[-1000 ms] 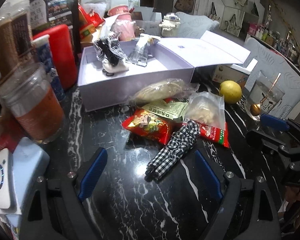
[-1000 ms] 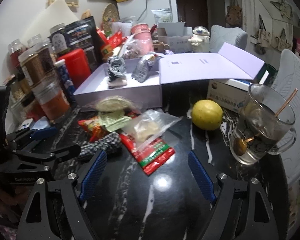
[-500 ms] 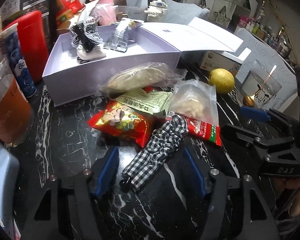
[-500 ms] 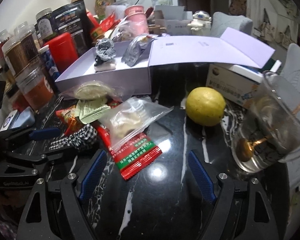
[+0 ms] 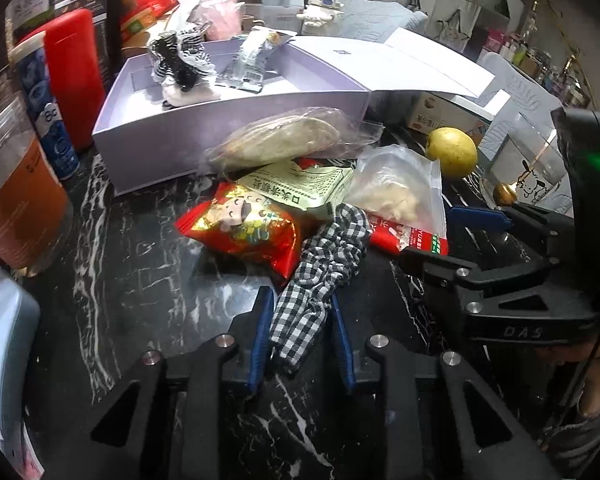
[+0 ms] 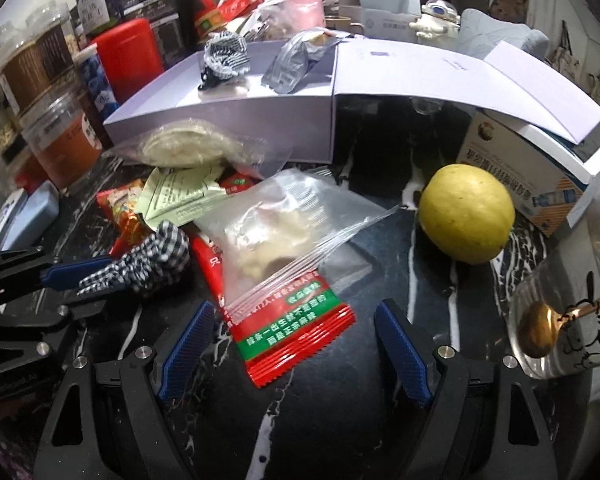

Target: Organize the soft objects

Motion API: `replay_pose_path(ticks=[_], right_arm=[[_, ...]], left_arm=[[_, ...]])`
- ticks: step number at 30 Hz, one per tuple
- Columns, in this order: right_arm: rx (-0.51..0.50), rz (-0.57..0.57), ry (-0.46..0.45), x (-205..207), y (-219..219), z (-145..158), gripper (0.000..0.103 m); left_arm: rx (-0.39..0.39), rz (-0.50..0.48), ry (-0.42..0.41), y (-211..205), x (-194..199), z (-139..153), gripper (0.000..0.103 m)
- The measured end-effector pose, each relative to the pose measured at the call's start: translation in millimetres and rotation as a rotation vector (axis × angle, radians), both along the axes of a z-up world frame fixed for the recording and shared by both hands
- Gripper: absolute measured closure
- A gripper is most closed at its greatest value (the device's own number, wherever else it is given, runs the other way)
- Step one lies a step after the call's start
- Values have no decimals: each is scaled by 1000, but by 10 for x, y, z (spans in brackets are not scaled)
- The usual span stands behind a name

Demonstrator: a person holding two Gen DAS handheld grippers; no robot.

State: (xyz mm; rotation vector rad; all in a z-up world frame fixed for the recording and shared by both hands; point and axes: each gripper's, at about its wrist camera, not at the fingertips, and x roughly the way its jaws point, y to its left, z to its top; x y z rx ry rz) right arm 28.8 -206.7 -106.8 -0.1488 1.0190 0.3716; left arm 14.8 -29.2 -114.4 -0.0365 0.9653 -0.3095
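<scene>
Left gripper (image 5: 300,330): bottom centre of the left wrist view, jaws closing on the near end of a black-and-white checked scrunchie (image 5: 324,268), both blue pads against the cloth. The scrunchie runs up and to the right from the pads across the black marble bench (image 5: 140,280), its far end resting on the snack pile.

Right gripper (image 6: 296,344): bottom centre of the right wrist view, jaws spread wide and closing; the lower end of a red-and-green snack packet (image 6: 296,332) lies between the pads, which do not touch it.

Snack pile, middle of both views: clear zip bag (image 6: 276,232) of pale pieces lying over the red-and-green packet; pale green printed sachet (image 5: 300,188); red foil cartoon packet (image 5: 244,232), just left of the scrunchie; clear bag holding a flat round bread (image 5: 284,140), leaning at the box front.

Lavender box (image 5: 220,128): upper centre, lid folded open to the right. Inside: striped black-and-white scrunchie (image 5: 184,64) and a silver foil packet (image 5: 248,64).

Right of the pile: yellow lemon (image 6: 466,212); glass mug (image 6: 568,300) with a gold spoon, at the right edge; a printed carton (image 6: 528,168) under the box lid.

Left edge: red canister (image 5: 72,72), blue tube (image 5: 48,112), jar with orange-brown contents (image 5: 16,200).
</scene>
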Motion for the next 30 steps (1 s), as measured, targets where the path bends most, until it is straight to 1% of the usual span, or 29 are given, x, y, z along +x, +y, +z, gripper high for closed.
replay_pose_path(ticks=[2,3,6,9,12,18,25,28,30], right_arm=[[-22,17,-26,-50,42,15,39],[-22,23,-27,-71,50,19,42],[-15,23,-32,-139,33,42,47],[11,-2,-26,-230,-19,79,49],[29,-29,-15,-375,-94,83,50],[33,-69,6,-686,-188,103,50],[24,-69,38,-1010,-219,130,48],[-9,-35,41,-1094,-155,130,41],[-14,-23,40,-1079,-111,113,32]], left_arm=[[2,3,-10,12,-31,18,79],[4,3,-13,17,-52,23,80],[-8,14,-12,55,-102,24,82],[-16,22,-9,95,-167,27,83],[-14,26,-7,141,-255,32,84],[-15,31,10,234,-511,43,85],[12,19,32,242,-789,25,85],[37,13,33,209,-798,-15,85],[47,12,40,185,-759,-12,83]])
